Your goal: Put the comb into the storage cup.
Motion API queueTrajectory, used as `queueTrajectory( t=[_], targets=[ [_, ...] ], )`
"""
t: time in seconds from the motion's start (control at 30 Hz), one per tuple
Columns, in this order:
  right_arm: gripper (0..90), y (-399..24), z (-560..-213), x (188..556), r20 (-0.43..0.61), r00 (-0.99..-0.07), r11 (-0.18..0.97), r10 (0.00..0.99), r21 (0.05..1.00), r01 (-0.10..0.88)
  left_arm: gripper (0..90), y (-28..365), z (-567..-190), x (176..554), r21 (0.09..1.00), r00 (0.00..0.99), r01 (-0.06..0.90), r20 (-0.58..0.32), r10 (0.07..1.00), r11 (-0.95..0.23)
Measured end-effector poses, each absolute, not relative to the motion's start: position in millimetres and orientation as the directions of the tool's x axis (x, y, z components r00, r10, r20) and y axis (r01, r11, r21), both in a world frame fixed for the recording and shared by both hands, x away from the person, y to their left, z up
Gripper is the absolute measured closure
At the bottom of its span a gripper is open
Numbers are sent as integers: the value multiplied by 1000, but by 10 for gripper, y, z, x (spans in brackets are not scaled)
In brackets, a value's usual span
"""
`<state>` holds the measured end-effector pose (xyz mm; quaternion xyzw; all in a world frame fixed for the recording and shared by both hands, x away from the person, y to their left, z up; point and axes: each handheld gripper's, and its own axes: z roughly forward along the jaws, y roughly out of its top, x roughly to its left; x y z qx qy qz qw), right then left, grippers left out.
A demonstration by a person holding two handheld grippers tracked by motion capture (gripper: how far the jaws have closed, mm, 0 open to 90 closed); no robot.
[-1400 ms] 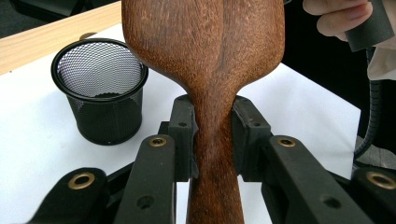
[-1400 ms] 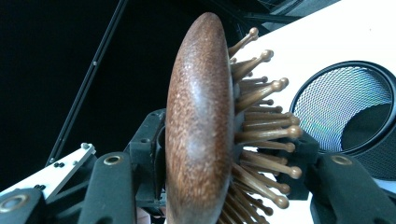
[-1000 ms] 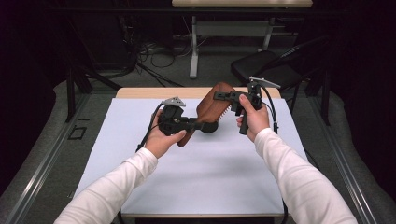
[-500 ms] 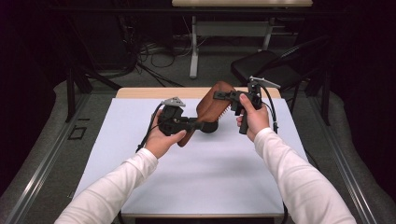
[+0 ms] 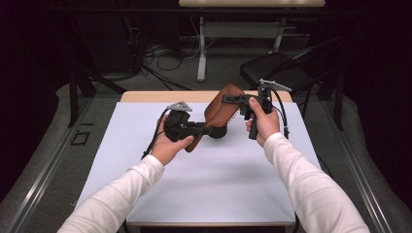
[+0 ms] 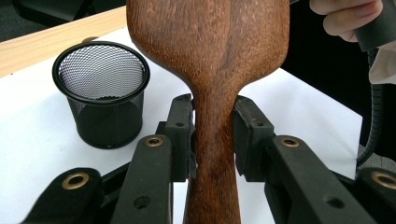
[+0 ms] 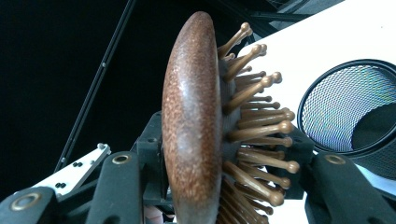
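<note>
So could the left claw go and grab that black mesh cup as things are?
Probably not yet. The left claw is shut on the wooden hairbrush at its neck, so it has no free grip. The mesh cup stands upright and unblocked on the white table beside it.

A white-topped table (image 5: 204,194) carries a black mesh cup (image 6: 101,91) standing upright.
</note>
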<state>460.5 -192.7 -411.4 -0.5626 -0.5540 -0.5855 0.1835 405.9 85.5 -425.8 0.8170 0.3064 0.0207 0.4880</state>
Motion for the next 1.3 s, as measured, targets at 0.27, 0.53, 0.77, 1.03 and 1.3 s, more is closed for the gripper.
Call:
queueTrajectory(
  t=[0.27, 0.53, 0.77, 1.03, 1.3],
  targets=[
    [480, -1952, -4113, 4618, 864, -298, -332, 407, 443, 833, 671, 882, -4290, 4069, 800, 801, 499, -280, 529, -332],
    [480, -1975, -4111, 4621, 865, -297, -338, 403, 443, 831, 615, 906, -4286, 4060, 805, 795, 497, -273, 542, -324],
    [480, -2006, -4094, 4605, 857, -305, -331, 415, 454, 827, 593, 922, -4262, 4010, 809, 793, 488, -255, 554, -327],
    [480, -2071, -4067, 4598, 852, -304, -344, 426, 463, 817, 515, 979, -4241, 3971, 826, 787, 468, -226, 574, -315],
    [480, -2135, -4057, 4611, 849, -298, -366, 436, 470, 803, 473, 1101, -4238, 3962, 835, 756, 460, -192, 626, -301]
  ],
)
